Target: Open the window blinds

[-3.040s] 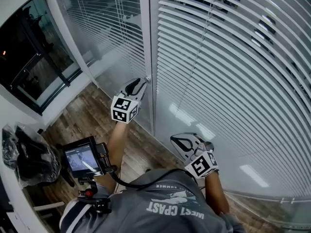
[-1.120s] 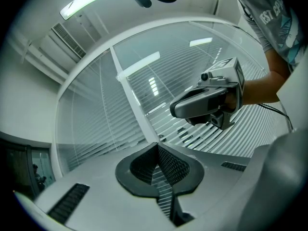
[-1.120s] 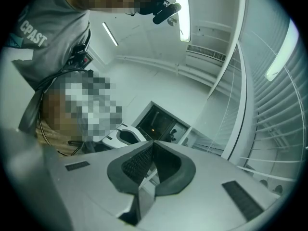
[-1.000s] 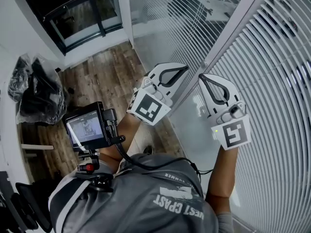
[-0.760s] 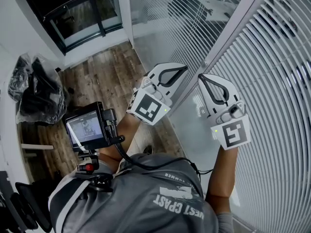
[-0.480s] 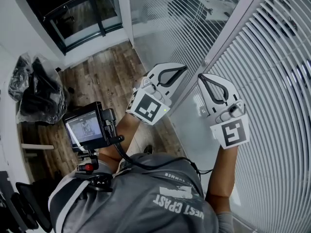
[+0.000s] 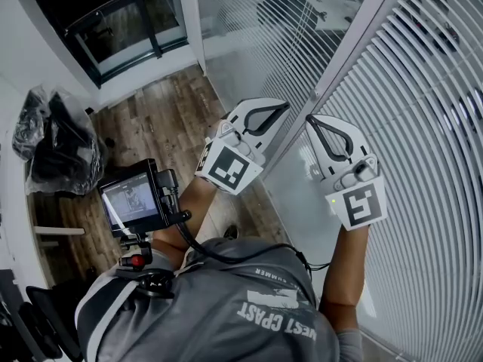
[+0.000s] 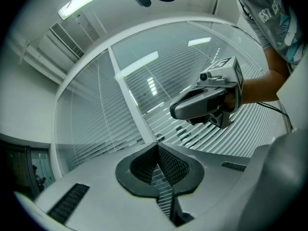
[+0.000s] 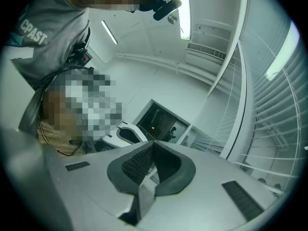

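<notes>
Fingers clenched empty on white left gripper and white right gripper, tips near grey window post, white slatted blinds alongside

The right gripper sits front and centre, dark ribbed pads pressed tip to tip, nothing caught between them. Behind it rises a tall white window post. Right of that post, white slatted blinds fan across the glass. Left of the post, low down, a dark-framed black window; high up, a bright ceiling strip light; far left, a grey printed shirt.
</notes>
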Motion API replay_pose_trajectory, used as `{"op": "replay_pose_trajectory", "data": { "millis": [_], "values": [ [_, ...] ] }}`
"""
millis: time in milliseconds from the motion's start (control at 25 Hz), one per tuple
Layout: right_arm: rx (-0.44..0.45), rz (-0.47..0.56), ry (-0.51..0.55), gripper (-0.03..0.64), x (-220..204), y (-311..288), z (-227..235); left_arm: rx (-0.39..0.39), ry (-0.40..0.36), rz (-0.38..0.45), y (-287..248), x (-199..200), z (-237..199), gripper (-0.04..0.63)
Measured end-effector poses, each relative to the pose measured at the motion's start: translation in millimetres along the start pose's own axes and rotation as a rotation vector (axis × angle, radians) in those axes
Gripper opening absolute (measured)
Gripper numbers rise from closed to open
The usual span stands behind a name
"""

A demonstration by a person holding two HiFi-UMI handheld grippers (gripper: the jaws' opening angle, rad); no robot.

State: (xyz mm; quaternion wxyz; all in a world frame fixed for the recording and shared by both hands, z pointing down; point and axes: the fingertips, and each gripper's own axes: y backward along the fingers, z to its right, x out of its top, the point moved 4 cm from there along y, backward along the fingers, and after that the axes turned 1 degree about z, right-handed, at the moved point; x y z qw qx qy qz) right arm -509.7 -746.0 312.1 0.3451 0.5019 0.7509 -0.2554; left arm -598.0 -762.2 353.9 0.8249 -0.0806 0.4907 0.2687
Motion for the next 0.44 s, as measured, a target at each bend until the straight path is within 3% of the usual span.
{"op": "replay_pose_trajectory", "data": {
  "millis": [440],
  "values": [
    [-0.002, 0.010, -0.006, -0.003, -0.6, -0.7, -1.5, -0.001, -0.003, 0.001, 0.5, -0.9, 1.0, 0.003]
  ]
}}
